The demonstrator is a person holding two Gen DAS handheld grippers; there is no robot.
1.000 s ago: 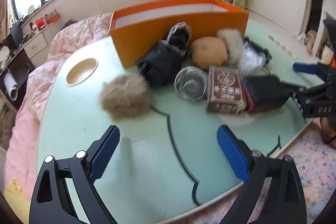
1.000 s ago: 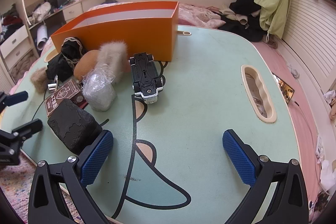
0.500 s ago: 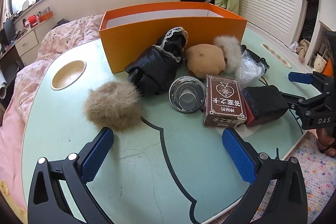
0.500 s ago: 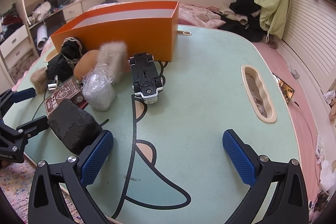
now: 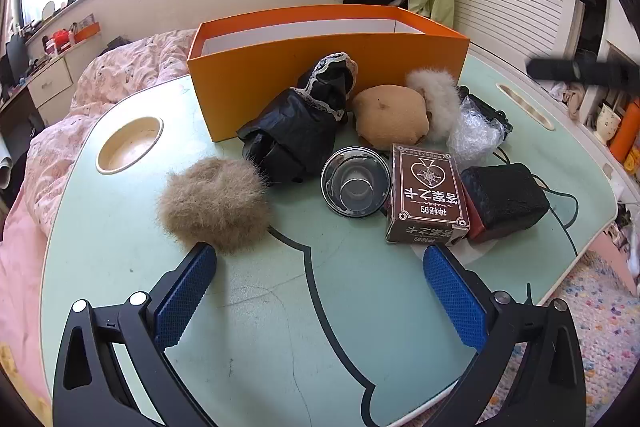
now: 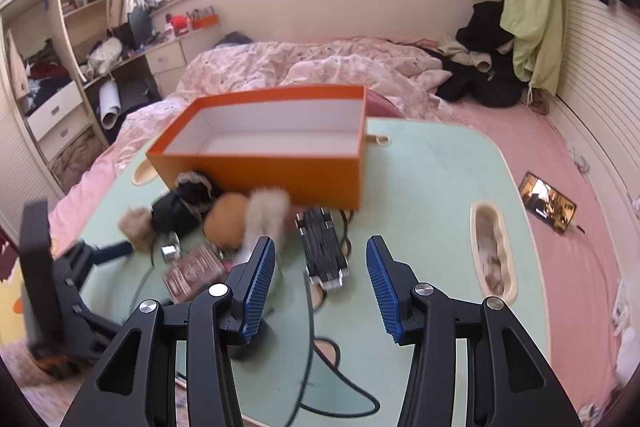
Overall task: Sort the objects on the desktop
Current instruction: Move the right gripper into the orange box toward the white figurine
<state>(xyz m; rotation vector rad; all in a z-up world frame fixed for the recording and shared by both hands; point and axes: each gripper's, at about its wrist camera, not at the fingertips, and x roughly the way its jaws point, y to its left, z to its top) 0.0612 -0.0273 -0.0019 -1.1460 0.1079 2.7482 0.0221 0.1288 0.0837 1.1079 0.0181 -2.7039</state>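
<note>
On the green table (image 5: 360, 327) sits an orange box (image 5: 320, 75), and the right wrist view shows its white inside with nothing in it, as far as can be seen. So the sorting looks like it has hardly begun. All the things wait in a heap just in front of the box. There is a brown fluffy ball (image 5: 214, 205), a black bag with lace (image 5: 298, 129), a tan pouch (image 5: 390, 121), a white fluffy thing (image 5: 438, 99), a small glass bowl (image 5: 355, 181), a brown card box (image 5: 426, 197), a black lacy block (image 5: 504, 197) and a crinkly clear bundle (image 5: 474, 135). A black toy car (image 6: 322, 251) lies on its back near the right end of the box. The left claw (image 5: 320, 303) hovers low over the bare table in front of the heap, its jaws wide apart and holding nothing. The right claw (image 6: 320, 285) is up above the table, and its jaws are closing with nothing between them; the toy car shows through the gap, well below. The right wrist view is a bit blurry, so small things there are hard to tell. Each thing most likely needs to be picked up and put in the box, one by one. The claws should go gently with the glass bowl, since it may slip or tip.
</note>
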